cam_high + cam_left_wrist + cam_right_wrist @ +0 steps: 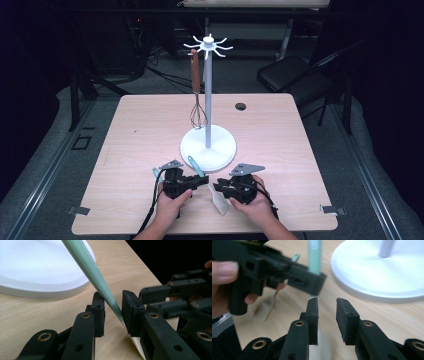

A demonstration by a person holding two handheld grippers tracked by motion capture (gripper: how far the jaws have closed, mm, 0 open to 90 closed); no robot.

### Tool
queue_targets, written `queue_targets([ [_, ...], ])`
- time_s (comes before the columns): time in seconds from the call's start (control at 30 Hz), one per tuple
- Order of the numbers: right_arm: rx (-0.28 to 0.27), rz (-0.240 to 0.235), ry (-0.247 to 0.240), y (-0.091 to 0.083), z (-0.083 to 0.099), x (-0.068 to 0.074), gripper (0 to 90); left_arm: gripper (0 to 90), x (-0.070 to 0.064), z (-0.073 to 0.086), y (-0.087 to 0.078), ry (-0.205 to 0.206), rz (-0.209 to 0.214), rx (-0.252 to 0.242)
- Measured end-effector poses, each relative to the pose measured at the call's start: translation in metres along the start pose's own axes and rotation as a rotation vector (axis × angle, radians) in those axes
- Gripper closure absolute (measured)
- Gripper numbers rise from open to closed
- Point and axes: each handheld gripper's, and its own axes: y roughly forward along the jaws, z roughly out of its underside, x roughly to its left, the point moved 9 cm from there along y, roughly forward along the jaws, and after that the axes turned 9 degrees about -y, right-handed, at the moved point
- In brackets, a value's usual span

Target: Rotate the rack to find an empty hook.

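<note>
A spatula with a pale green handle and a white blade lies slanted near the table's front edge, just before the white stand's base. My left gripper comes at it from the left. Its jaws stand open around the thin handle, which touches the right jaw only. My right gripper faces it from the right, open, with the white blade low between its fingers. The left gripper is blurred in the right gripper view. The right gripper is close beside it.
A white pole stand with hooks on top stands mid-table. A brown-handled whisk hangs from it. A blurred utensil with pale tines lies left of the left hand. A black cap sits at the back, a chair beyond.
</note>
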Motion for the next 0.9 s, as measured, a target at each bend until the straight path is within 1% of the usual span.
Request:
queue_targets([
  [0.07,-0.002,0.026,0.019,-0.005,0.0,-0.01,70.0,72.9,-0.003,-0.001,0.0,0.004,0.004,-0.001],
  [0.17,-0.01,0.073,0.051,-0.012,0.002,-0.028,67.1,74.2,-0.008,-0.004,0.0,0.022,0.012,0.003],
  [0.2,-0.007,0.088,0.052,-0.014,0.003,-0.033,66.6,74.6,-0.011,-0.005,0.0,0.024,0.014,0.003],
  [0.23,-0.004,0.113,0.054,-0.016,0.004,-0.039,65.9,75.2,-0.014,-0.006,0.0,0.032,0.019,0.007],
  [0.27,-0.025,0.139,0.066,-0.018,0.004,-0.046,64.9,76.0,-0.017,-0.007,0.001,0.036,0.025,0.008],
  [0.3,-0.022,0.162,0.065,-0.02,0.005,-0.052,64.3,76.7,-0.019,-0.008,0.001,0.042,0.029,0.012],
  [0.33,-0.027,0.167,0.078,-0.021,0.005,-0.055,64.3,77.2,-0.022,-0.009,0.001,0.053,0.034,0.017],
  [0.37,-0.029,0.172,0.095,-0.022,0.007,-0.059,64.1,78.0,-0.024,-0.01,0.001,0.056,0.04,0.017],
  [0.4,-0.031,0.173,0.1,-0.023,0.007,-0.061,64.0,78.6,-0.027,-0.011,0.001,0.057,0.043,0.02],
  [0.47,-0.026,0.18,0.107,-0.024,0.009,-0.064,63.7,80.1,-0.031,-0.013,0.0,0.058,0.064,0.028],
  [0.53,-0.024,0.183,0.112,-0.023,0.009,-0.065,63.3,81.8,-0.034,-0.015,-0.001,0.051,0.078,0.033],
  [0.63,-0.013,0.183,0.103,-0.022,0.01,-0.064,63.2,84.1,-0.037,-0.017,-0.004,0.034,0.11,0.041],
  [0.7,-0.007,0.181,0.094,-0.021,0.011,-0.063,63.2,84.3,-0.038,-0.018,-0.006,0.043,0.108,0.046],
  [0.8,0.0,0.183,0.094,-0.021,0.012,-0.064,63.2,84.4,-0.04,-0.02,-0.008,0.05,0.111,0.052],
  [0.9,-0.005,0.183,0.107,-0.02,0.012,-0.064,63.3,84.4,-0.04,-0.022,-0.01,0.06,0.112,0.058],
])
